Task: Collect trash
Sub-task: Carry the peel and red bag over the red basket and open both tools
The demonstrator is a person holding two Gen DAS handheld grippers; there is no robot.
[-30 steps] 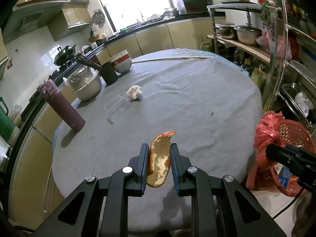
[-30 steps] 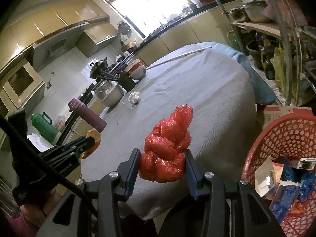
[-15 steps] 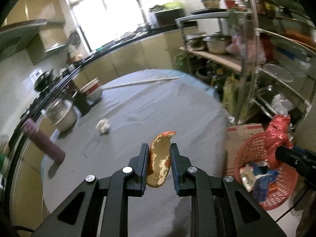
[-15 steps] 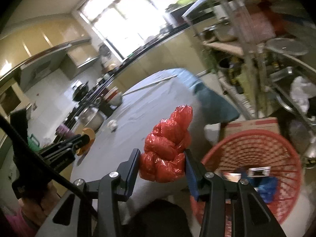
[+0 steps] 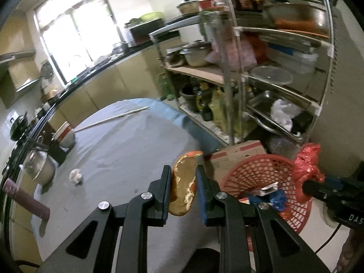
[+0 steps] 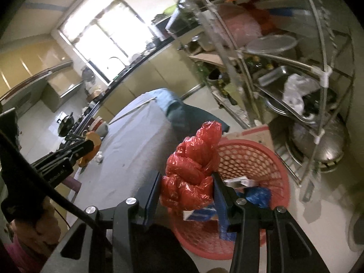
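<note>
My left gripper (image 5: 183, 183) is shut on an orange fruit peel (image 5: 183, 190), held in the air over the table's right edge, left of the basket. My right gripper (image 6: 187, 190) is shut on a crumpled red plastic bag (image 6: 192, 170) and holds it over the near left rim of the red mesh basket (image 6: 257, 159). The basket stands on the floor and holds blue and white wrappers (image 6: 258, 193). In the left wrist view the basket (image 5: 252, 170) is at the right with the bag (image 5: 307, 166) above its far right rim. A crumpled white tissue (image 5: 76, 175) lies on the table.
The round table with a grey cloth (image 5: 118, 150) carries a steel pot (image 5: 41, 168), stacked bowls (image 5: 66, 134), a maroon flask (image 5: 25, 200) and chopsticks (image 5: 113, 119). A metal rack (image 5: 273, 86) of cookware and a cardboard box (image 5: 236, 152) stand behind the basket.
Both grippers have swung right, away from the table toward the basket. The red bag now hangs over the basket's rim; the peel has come to the table's right edge. Both grips are unchanged.
</note>
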